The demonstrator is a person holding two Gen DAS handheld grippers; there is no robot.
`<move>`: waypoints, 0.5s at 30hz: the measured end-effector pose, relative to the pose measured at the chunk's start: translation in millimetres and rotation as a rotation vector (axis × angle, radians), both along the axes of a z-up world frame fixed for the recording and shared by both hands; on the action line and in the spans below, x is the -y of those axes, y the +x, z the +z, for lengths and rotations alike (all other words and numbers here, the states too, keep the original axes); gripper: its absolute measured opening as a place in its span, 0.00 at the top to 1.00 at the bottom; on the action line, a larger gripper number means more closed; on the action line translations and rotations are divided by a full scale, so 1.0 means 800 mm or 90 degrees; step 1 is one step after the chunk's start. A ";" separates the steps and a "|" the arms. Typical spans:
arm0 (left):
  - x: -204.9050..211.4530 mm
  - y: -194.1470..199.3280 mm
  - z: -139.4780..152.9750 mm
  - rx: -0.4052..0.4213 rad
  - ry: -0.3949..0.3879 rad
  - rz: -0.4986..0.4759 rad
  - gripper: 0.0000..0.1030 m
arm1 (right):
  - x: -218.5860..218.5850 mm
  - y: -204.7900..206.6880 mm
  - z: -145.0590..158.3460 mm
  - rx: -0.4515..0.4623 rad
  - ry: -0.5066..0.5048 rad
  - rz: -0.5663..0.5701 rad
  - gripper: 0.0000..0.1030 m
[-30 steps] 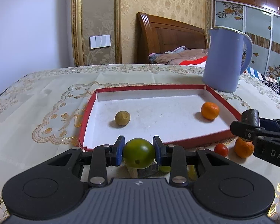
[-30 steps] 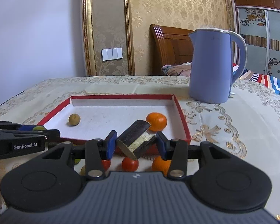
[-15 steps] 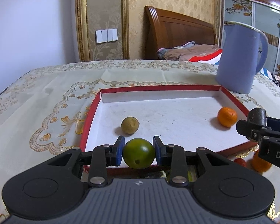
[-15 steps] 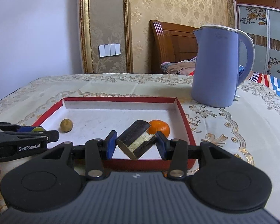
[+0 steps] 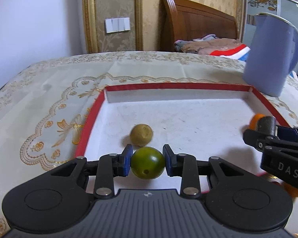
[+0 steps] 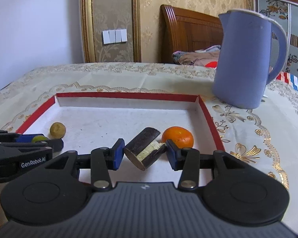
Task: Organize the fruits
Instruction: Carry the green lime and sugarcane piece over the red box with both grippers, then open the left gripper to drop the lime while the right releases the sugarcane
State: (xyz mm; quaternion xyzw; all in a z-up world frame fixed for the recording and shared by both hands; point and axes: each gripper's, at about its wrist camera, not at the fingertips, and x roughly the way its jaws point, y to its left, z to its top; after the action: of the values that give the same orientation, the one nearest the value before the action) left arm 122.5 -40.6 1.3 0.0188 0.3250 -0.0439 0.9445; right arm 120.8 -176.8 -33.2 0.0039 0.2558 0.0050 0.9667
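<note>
Left hand-held gripper is clenched on a round green fruit, the blue pads pressing its two sides, and it hangs over the near left part of the red-rimmed tray. Right hand-held gripper grips a dark chunk with a pale cut face, also over the tray but toward its near right side. That chunk lies slantwise between the pads, its long axis running from low near-left to high far-right, so the hold looks to be on its edges rather than flat faces.

Just beyond the green fruit, a little to the left, a small brownish fruit sits on the tray floor; from the left camera the two nearly overlap, though whether they are truly close I cannot tell. Just beyond the chunk, to its right, rests an orange near the tray's right wall.

What the release seems to turn on is the bare white floor between those two resting fruits: it lies ahead and inward of both grippers. I judge the left load would drop close beside the brownish fruit, and, being round, may roll. The chunk should settle flatter, near the orange.

Farther off, a blue kettle stands on the bench past the tray's far right corner, well clear of either drop.
</note>
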 end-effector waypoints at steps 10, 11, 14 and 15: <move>-0.008 0.029 -0.007 -0.015 0.009 0.018 0.69 | -0.007 0.024 -0.005 -0.005 -0.015 0.004 0.58; -0.008 0.030 -0.007 -0.014 0.012 0.021 0.69 | -0.008 0.026 -0.005 -0.005 -0.014 0.003 0.58; -0.009 0.034 -0.008 -0.009 0.016 0.025 0.69 | -0.009 0.031 -0.006 -0.005 -0.019 -0.003 0.58; -0.008 0.034 -0.008 -0.007 0.016 0.025 0.69 | -0.009 0.034 -0.006 -0.007 -0.023 -0.007 0.58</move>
State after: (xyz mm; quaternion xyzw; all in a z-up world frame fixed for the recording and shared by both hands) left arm 149.5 -33.9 -5.2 0.0242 0.3308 -0.0210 0.9432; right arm 147.8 -169.2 -37.8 -0.0124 0.2611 -0.0049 0.9652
